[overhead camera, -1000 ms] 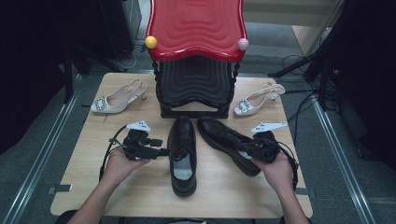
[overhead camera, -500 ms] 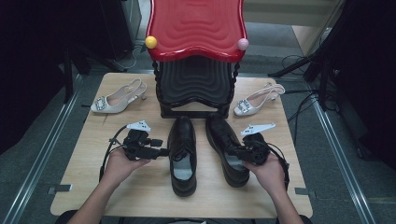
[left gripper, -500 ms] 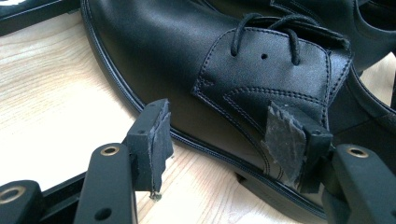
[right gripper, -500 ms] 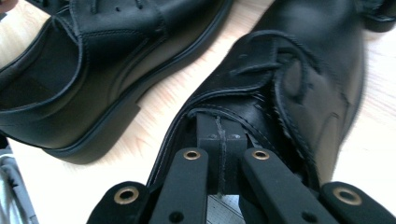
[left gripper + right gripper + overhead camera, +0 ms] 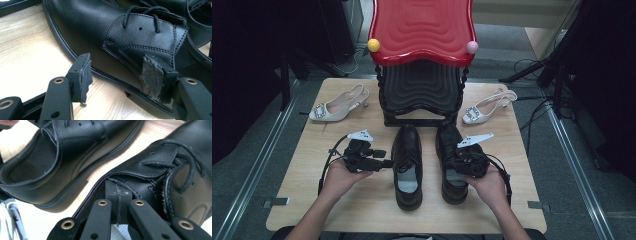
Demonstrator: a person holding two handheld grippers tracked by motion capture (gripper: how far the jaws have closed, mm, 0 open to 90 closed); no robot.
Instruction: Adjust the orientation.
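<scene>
Right black shoe (image 5: 453, 162) pinched at collar by closed right gripper (image 5: 117, 195); alignment beside left black shoe (image 5: 407, 165) advised; left gripper (image 5: 115, 72) held wide open, empty.

Pale wood counter (image 5: 362, 210) on grey floor (image 5: 252, 150); red stool (image 5: 422, 25) stacked on a black one (image 5: 422, 90) behind; cables (image 5: 532, 65) trailing right; dark surroundings.

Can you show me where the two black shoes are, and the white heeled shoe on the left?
left black shoe (image 5: 408, 165), high view, on its laces.
right black shoe (image 5: 449, 141), high view, on its toe cap.
white heeled shoe (image 5: 334, 107), high view, on its side.
</scene>
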